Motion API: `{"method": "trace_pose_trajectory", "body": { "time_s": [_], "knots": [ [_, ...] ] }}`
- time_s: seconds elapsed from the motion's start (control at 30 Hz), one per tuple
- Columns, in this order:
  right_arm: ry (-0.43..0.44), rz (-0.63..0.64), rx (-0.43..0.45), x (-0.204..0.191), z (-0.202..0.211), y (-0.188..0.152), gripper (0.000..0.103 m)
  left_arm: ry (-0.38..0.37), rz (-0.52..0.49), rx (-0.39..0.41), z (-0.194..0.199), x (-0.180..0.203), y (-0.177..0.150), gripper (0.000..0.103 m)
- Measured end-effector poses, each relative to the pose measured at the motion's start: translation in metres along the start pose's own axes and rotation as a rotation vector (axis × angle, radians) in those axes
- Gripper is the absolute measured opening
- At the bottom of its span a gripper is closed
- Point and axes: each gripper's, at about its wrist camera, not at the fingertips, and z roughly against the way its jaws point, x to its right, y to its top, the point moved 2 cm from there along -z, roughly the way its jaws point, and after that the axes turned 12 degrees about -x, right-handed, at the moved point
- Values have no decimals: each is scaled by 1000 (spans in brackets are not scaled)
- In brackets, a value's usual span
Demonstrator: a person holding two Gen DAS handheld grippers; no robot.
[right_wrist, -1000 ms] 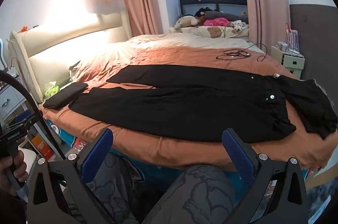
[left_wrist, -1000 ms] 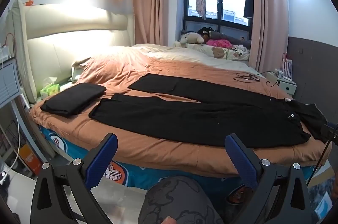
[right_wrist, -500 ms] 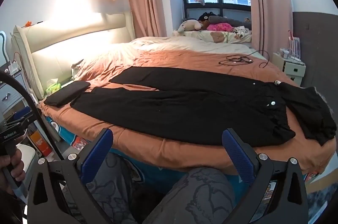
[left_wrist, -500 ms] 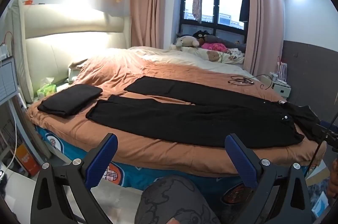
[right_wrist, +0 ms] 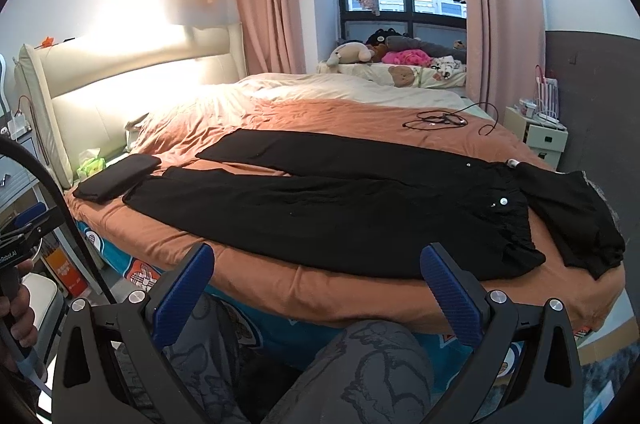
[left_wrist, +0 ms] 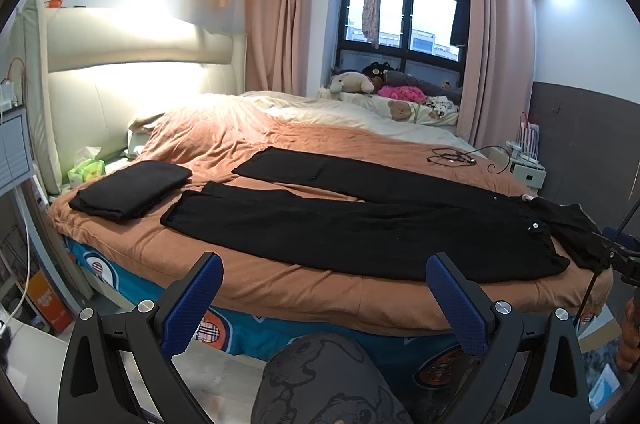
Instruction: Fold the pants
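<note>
Pants, matte black, flat, long-legged

The only lettering that can be partly read is white print, something like "Robot.AI" with its start cut off, on the dark body of the left handheld device at the left edge of the right wrist view; print on the orange box beside the bed is too small to read.

Black pants lie flat on the orange bedspread, legs parted toward the headboard, waist to the right. The right gripper hangs before the bed's near edge, its blue fingers wide apart and empty. A folded black garment sits by the leg ends.
</note>
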Motion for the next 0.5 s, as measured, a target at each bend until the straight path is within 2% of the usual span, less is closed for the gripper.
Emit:
{"method": "trace_pose_trajectory", "body": {
  "time_s": [0.5],
  "knots": [
    [-2,0,11,3,0,4,103,-10,-6,17,8,0,-2,103]
  ]
}}
